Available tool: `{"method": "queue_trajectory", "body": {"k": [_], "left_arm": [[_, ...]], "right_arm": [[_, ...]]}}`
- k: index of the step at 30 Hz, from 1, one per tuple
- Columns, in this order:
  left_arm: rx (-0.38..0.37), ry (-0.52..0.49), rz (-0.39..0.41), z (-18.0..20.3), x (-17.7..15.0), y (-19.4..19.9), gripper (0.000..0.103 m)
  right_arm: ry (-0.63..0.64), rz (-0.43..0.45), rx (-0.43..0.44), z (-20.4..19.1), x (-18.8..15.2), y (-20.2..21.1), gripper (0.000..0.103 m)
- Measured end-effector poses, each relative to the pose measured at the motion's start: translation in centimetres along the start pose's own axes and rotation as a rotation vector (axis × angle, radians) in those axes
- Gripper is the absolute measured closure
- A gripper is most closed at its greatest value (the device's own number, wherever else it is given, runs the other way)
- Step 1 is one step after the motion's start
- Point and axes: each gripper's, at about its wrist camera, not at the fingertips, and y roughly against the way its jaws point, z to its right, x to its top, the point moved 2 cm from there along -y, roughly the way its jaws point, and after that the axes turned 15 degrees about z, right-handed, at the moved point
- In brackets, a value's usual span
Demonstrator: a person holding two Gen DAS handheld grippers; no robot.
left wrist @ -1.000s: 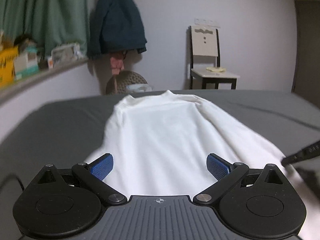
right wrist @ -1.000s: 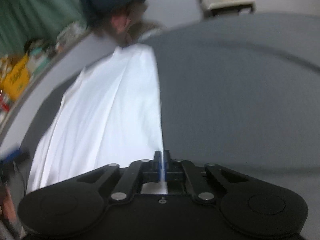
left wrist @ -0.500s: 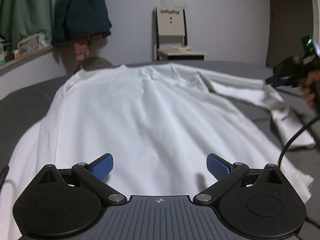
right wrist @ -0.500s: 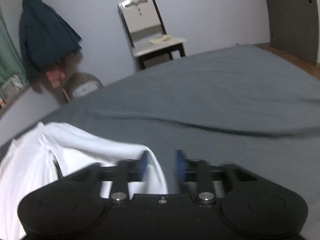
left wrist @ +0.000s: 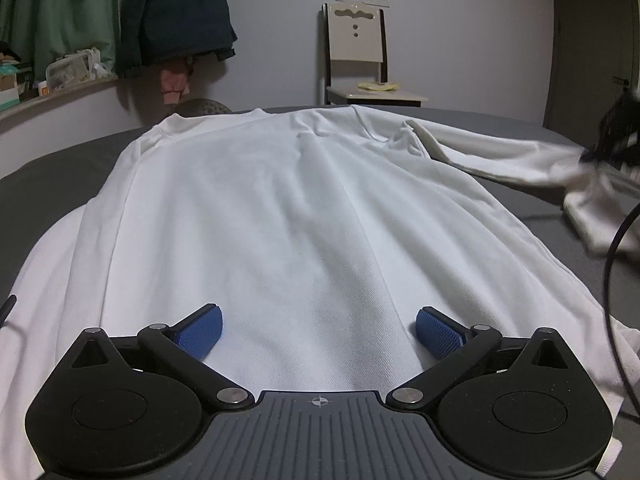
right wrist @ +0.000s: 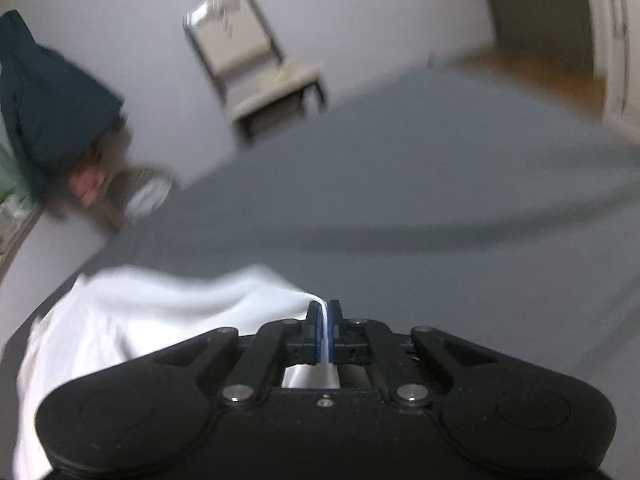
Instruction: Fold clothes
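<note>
A white long-sleeved shirt [left wrist: 280,208] lies flat on the grey bed [left wrist: 52,176], collar away from me. My left gripper [left wrist: 319,330] hovers open over its lower part, blue pads wide apart with only cloth beneath. The shirt's right sleeve [left wrist: 520,156] stretches out to the right, where my right gripper [left wrist: 614,136] shows as a dark blur at the frame edge. In the right wrist view, the right gripper [right wrist: 325,320] is shut on a thin fold of the white sleeve [right wrist: 224,292], which trails off to the left over the bed [right wrist: 440,208].
A chair [left wrist: 360,60] stands against the far wall beyond the bed. A dark jacket [left wrist: 176,16] hangs at the left, beside a green curtain [left wrist: 56,12] and a cluttered shelf [left wrist: 48,80]. A black cable [left wrist: 612,264] hangs at the right. A doorway [right wrist: 560,20] shows at far right.
The right gripper, half open beside the sleeve end half a second ago, has shut on it and tilted. The left gripper has edged slightly closer over the shirt.
</note>
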Motion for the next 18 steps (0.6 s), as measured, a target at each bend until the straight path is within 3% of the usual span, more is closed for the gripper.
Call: {"method": "queue_trajectory", "body": {"k": [4, 7, 10, 11, 14, 18], "left_arm": [[0.002, -0.004, 0.000, 0.0, -0.1, -0.1, 0.000], [0.002, -0.004, 0.000, 0.1, -0.1, -0.1, 0.000], [0.003, -0.005, 0.000, 0.1, -0.1, -0.1, 0.000], [0.004, -0.007, 0.000, 0.1, -0.1, -0.1, 0.000], [0.005, -0.009, -0.001, 0.1, -0.1, -0.2, 0.000], [0.006, -0.011, -0.002, 0.1, 0.0, -0.2, 0.000]], "right_arm": [[0.244, 0.050, -0.006, -2.1, 3.2, -3.0, 0.100], [0.377, -0.023, 0.034, -2.7, 3.0, -7.2, 0.099], [0.452, -0.092, -0.081, -0.9, 2.0, -9.5, 0.091], [0.430, -0.107, -0.121, 0.2, 2.0, -9.5, 0.084], [0.177, -0.137, -0.106, 4.5, 1.9, -7.4, 0.068], [-0.102, -0.222, -0.054, 9.2, 0.3, -4.4, 0.067]]}}
